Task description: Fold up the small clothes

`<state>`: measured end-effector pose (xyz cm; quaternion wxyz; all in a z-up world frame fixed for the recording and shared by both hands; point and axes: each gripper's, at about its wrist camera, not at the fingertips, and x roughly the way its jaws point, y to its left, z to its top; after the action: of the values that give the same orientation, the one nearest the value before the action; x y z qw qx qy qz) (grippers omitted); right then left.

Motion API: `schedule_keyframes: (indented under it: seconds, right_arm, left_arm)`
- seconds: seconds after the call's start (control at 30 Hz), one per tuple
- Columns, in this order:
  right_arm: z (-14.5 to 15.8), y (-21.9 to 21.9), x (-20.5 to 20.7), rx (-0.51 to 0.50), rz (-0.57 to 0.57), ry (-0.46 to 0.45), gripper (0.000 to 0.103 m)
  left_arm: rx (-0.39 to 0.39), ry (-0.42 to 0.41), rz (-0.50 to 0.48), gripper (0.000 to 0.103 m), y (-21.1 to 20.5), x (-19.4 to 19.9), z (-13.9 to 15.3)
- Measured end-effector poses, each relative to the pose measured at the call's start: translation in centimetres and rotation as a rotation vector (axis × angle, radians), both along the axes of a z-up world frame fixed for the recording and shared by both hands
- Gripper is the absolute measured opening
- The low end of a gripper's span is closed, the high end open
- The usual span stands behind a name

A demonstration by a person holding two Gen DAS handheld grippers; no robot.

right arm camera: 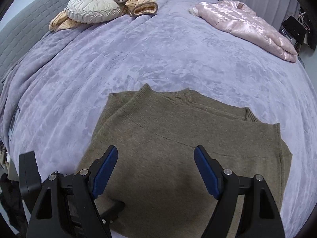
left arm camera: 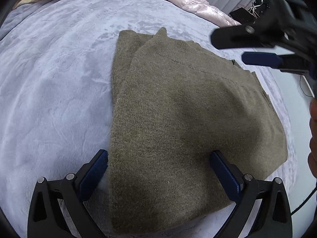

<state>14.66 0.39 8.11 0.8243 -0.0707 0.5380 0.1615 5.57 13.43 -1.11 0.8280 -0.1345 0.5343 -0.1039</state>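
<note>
An olive-brown knit sweater (left arm camera: pixel 178 109) lies folded flat on the lavender bed cover (left arm camera: pixel 55 83), its ribbed collar toward the far side. My left gripper (left arm camera: pixel 160 158) hangs low over the sweater's near left part with jaws wide; its left finger (left arm camera: pixel 95 170) sits at the garment's left edge and nothing is pinched. My right gripper (left arm camera: pixel 227 47) shows blurred at the upper right, above the sweater's far right corner. In the right wrist view the right gripper (right arm camera: pixel 156 152) stands open above the sweater (right arm camera: pixel 178 138), holding nothing.
At the head of the bed lie a round cream pillow (right arm camera: pixel 93 8) and a striped beige plush throw (right arm camera: pixel 138 4). A shiny pink jacket (right arm camera: pixel 251 25) lies at the far right. The grey headboard (right arm camera: pixel 25 29) is at left. A hand (left arm camera: pixel 313 138) shows at the right edge.
</note>
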Motion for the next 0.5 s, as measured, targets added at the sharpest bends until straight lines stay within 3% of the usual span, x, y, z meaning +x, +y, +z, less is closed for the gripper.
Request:
schedule_keyframes:
  seconds: [0.4,0.5]
  right_arm:
    - [-3.6,8.6,4.8,-0.067,0.075,0.180,0.082]
    - [-4.8,9.9,6.0,-0.073,0.061,0.233,0.082]
  left_arm:
    - [-0.046,-0.047,-0.022,0.102,0.8,-1.0,-0.1]
    - [-0.051,-0.061,-0.031,0.094,0.8,-1.4,-0.1]
